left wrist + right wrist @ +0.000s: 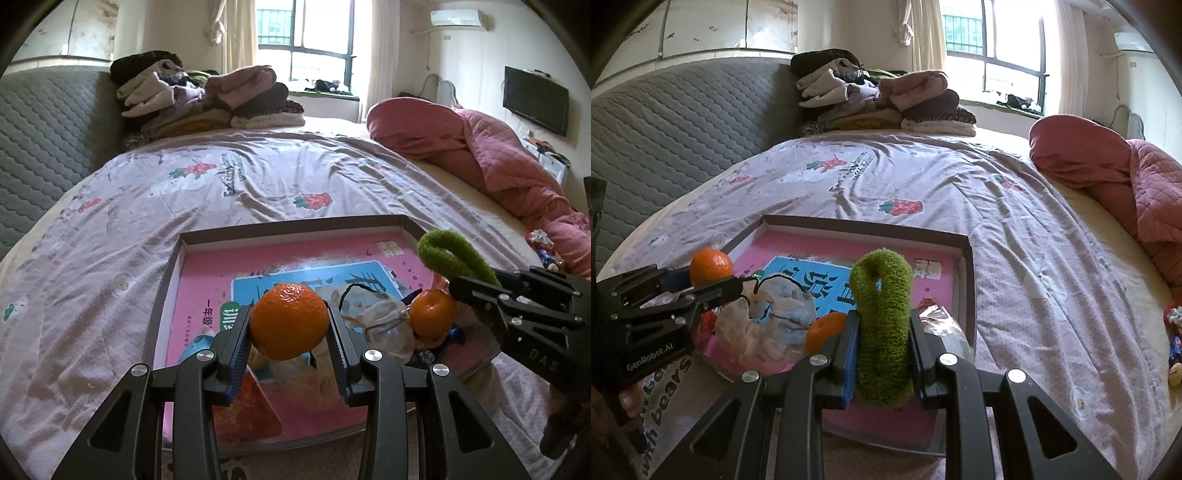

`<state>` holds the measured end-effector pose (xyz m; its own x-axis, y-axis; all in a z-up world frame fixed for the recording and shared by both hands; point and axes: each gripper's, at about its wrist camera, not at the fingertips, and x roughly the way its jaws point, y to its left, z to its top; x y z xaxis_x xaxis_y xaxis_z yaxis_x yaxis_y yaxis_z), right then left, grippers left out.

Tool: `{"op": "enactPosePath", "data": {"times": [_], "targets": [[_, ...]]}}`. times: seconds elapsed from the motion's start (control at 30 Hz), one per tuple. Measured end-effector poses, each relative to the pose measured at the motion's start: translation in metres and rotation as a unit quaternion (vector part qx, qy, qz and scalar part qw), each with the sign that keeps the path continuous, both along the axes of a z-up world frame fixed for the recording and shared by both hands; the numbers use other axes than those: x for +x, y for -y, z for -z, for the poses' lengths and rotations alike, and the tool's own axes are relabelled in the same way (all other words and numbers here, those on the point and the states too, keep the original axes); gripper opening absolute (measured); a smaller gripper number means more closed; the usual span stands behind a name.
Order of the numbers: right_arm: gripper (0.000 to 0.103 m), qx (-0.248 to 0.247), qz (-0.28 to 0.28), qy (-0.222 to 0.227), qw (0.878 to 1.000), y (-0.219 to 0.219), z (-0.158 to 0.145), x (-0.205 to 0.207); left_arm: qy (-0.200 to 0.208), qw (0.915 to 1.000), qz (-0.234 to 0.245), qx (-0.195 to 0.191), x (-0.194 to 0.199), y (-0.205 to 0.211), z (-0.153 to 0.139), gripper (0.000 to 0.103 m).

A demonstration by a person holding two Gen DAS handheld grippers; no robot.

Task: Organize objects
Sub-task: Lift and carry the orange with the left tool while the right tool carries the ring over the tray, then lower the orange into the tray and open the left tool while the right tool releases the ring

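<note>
My left gripper (pixel 290 332) is shut on an orange mandarin (pixel 289 320) and holds it above a shallow pink-lined box (pixel 295 229) on the bed. The same mandarin (pixel 711 266) shows at the left of the right wrist view. My right gripper (pixel 882 341) is shut on a green fuzzy looped cloth (pixel 882 314), also over the box. That cloth (pixel 454 258) appears at the right of the left wrist view. A second mandarin (pixel 432 312) lies in the box beside a clear plastic bag (pixel 388 328). The bag (pixel 775 317) partly hides it.
The box's walls (pixel 967 280) rise on all sides. A wrinkled strawberry-print sheet (pixel 221 184) covers the bed. A pink quilt (pixel 498 155) is bunched at the right, folded clothes (pixel 207 99) are piled at the back, and small toys (pixel 1174 339) lie at the bed's right edge.
</note>
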<state>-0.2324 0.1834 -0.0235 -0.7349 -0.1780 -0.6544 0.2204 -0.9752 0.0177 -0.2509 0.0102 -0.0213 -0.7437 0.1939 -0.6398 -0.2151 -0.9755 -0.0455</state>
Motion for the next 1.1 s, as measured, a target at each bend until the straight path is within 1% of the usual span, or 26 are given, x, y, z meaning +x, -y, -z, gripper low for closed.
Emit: {"op": "enactPosePath", "data": {"times": [0.17,0.27,0.43,0.83,1.1], "targets": [[0.024,0.002,0.010,0.000,1.000,-0.002,0.003,-0.004,0.014,0.9999,0.009,-0.001,-0.003,-0.004,0.008,0.040],[0.025,0.001,0.015,-0.002,1.000,-0.003,0.004,-0.005,0.015,0.9998,0.011,-0.004,-0.003,-0.006,0.011,0.040],[0.026,0.021,0.013,-0.008,1.000,0.001,0.005,-0.005,0.019,0.9997,0.015,-0.007,-0.003,-0.009,0.015,0.040],[0.028,0.002,0.011,0.002,1.000,-0.003,0.003,-0.005,0.021,0.9994,0.025,-0.010,-0.001,-0.016,0.021,0.040],[0.028,0.010,0.011,0.001,1.000,-0.002,0.003,-0.005,0.018,0.9993,0.026,-0.021,0.001,-0.019,0.023,0.041]]}}
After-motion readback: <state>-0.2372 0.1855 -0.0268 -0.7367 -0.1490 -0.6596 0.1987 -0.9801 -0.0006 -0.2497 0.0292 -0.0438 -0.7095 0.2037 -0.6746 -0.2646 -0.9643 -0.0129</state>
